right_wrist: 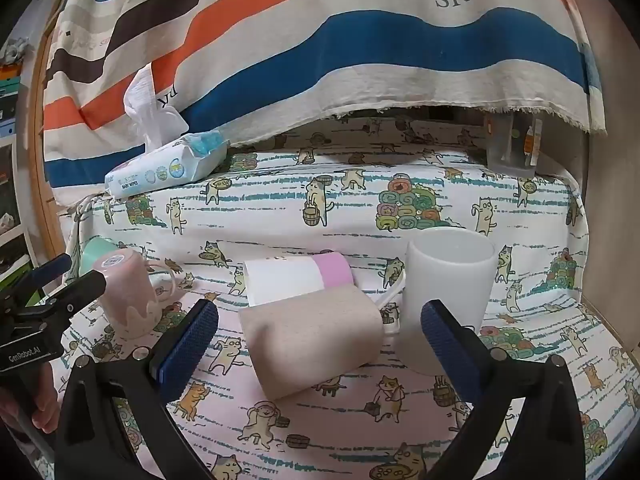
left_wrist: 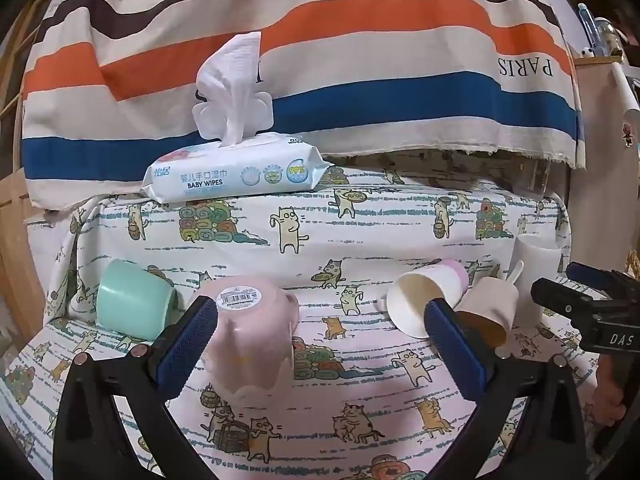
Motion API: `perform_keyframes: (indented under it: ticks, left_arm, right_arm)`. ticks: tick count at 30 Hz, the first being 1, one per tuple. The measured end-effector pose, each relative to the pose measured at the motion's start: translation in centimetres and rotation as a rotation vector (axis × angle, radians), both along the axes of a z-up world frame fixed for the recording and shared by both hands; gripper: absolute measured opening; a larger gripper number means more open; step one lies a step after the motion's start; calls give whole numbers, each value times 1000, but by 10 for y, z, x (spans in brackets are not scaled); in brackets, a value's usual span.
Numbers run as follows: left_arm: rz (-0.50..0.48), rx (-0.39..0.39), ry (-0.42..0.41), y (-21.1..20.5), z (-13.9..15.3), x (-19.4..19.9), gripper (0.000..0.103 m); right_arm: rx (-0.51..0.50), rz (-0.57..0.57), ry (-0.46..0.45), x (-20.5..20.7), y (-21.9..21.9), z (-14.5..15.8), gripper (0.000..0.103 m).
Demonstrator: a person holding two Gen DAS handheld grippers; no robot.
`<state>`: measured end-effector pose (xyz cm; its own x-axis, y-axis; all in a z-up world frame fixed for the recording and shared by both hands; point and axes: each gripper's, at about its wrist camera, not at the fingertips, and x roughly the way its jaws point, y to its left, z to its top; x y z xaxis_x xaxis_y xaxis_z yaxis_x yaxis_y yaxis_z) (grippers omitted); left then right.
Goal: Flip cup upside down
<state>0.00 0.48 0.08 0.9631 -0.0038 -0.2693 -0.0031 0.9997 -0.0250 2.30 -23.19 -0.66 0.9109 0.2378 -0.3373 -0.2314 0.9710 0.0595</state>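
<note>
A pink mug [left_wrist: 248,336] stands upside down on the cat-print cloth, barcode sticker on its base; it also shows in the right wrist view [right_wrist: 128,296]. My left gripper [left_wrist: 320,320] is open, its left finger just beside the mug, not gripping it. A mint cup [left_wrist: 134,300] lies on its side to the left. A white-and-pink paper cup [right_wrist: 296,280] and a beige cup [right_wrist: 312,344] lie on their sides. A white cup [right_wrist: 448,296] stands upright. My right gripper [right_wrist: 320,328] is open, with the beige cup between its fingers and apart from both.
A baby wipes pack [left_wrist: 236,172] with a wipe sticking up sits on the raised back ledge. A striped cloth [left_wrist: 320,60] hangs behind. A clear container [right_wrist: 512,148] stands at the back right. The other gripper shows at each view's edge [left_wrist: 592,308].
</note>
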Motion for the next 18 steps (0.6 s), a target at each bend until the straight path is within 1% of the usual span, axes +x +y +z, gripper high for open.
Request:
perform_keyframes:
  ticks: [6,18]
  left_arm:
    - [-7,23,1,-8,1,0,103]
    - [7,19,11,-6,-1,2,103]
  right_arm:
    - [-3,-2,-1,0,0,0,102]
    - [-7,-1,5,-1,2,1,102]
